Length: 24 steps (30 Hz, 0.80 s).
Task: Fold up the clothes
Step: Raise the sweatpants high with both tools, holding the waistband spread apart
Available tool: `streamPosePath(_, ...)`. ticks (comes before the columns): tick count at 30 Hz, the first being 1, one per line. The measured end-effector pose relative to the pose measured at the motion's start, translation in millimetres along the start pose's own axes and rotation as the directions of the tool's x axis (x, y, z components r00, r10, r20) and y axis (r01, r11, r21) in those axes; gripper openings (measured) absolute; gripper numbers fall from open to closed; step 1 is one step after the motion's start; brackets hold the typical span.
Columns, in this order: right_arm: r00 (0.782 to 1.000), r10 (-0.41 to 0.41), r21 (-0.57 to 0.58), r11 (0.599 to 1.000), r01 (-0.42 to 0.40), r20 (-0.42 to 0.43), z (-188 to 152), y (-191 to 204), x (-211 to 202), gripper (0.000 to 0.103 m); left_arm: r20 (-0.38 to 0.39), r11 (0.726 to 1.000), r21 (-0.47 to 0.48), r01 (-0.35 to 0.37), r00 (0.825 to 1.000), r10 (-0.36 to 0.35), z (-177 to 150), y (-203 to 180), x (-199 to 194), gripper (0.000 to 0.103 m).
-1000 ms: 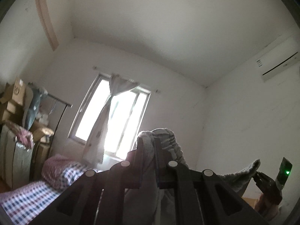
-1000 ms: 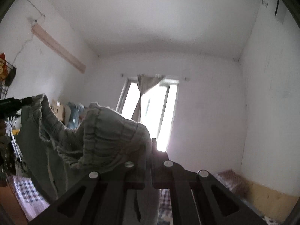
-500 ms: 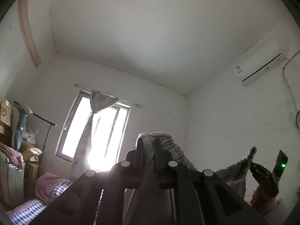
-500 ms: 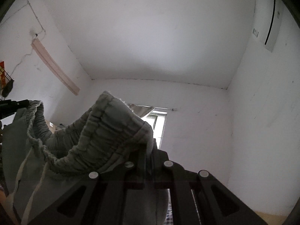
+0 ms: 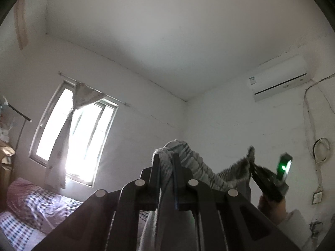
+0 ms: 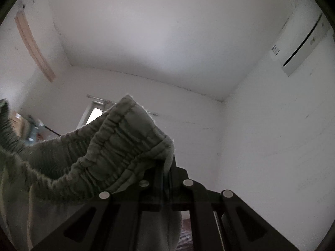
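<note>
I see the grey garment (image 5: 194, 163) held up in the air by its gathered elastic waistband (image 6: 117, 144), stretched between both tools with the rest of the cloth hanging below. My left gripper (image 5: 166, 161) has its jaws pinched narrow on one end of the band; my right gripper (image 6: 165, 167) has its jaws clamped on the other end. Both point up toward the ceiling. Behind are a bright window (image 5: 71, 138) with a tied curtain (image 5: 69, 125), a checked bed (image 5: 31, 207) below, and an air conditioner (image 5: 278, 77) on the wall.
</note>
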State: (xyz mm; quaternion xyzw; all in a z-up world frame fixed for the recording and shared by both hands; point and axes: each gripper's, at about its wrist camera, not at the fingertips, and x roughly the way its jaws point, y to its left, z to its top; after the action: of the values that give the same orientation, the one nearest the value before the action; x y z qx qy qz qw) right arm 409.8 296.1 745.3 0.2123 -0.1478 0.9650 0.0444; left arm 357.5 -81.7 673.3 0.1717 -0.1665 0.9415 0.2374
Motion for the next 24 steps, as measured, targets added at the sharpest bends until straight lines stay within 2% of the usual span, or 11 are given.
streamPosePath(5, 0.995, -0.101, -0.061, 0.993, 0.101, 0.013, 29.6, 18.4, 45.3, 0.002, -0.024, 0.999, -0.051, -0.016, 1.000, 0.015, -10.1, 32.0, 27.5, 0.009)
streamPosePath(9, 0.987, -0.152, -0.099, 0.983, 0.157, 0.055, 41.7, 71.4, 95.2, 0.002, -0.039, 0.996, -0.077, -0.054, 0.998, 0.051, -18.1, 67.6, 39.0, 0.009)
streamPosePath(12, 0.986, -0.149, -0.104, 0.982, 0.157, 0.078, 35.4, 127.9, 128.0, 0.002, -0.034, 0.990, -0.062, -0.129, 0.991, 0.127, -25.4, 109.8, 37.3, 0.009)
streamPosePath(15, 0.992, -0.099, -0.072, 0.992, 0.105, 0.076, 15.7, 200.5, 165.2, 0.002, -0.046, 0.964, -0.053, -0.259, 0.965, 0.257, -36.1, 172.0, 25.2, 0.009)
streamPosePath(17, 0.996, -0.049, -0.053, 0.997, 0.053, 0.070, -15.3, 261.8, 193.1, 0.002, -0.065, 0.929, -0.040, -0.367, 0.929, 0.364, -45.8, 222.6, 10.5, 0.009)
streamPosePath(19, 0.998, 0.008, -0.035, 0.999, -0.006, 0.062, -49.1, 329.8, 212.6, 0.002, -0.085, 0.880, -0.027, -0.475, 0.878, 0.471, -56.7, 274.4, -7.7, 0.009)
streamPosePath(22, 0.989, 0.148, -0.023, 0.989, -0.148, 0.005, -102.0, 454.9, 224.1, 0.002, -0.121, 0.781, -0.009, -0.624, 0.776, 0.619, -76.9, 352.3, -44.7, 0.009)
streamPosePath(23, 0.980, 0.197, -0.020, 0.980, -0.197, -0.021, -118.7, 494.8, 225.7, 0.002, -0.136, 0.740, -0.007, -0.673, 0.734, 0.666, -87.4, 380.1, -62.2, 0.009)
streamPosePath(24, 0.969, 0.244, -0.016, 0.969, -0.245, -0.046, -135.4, 534.7, 227.3, 0.002, -0.149, 0.707, -0.009, -0.707, 0.700, 0.698, -97.7, 402.5, -77.4, 0.009)
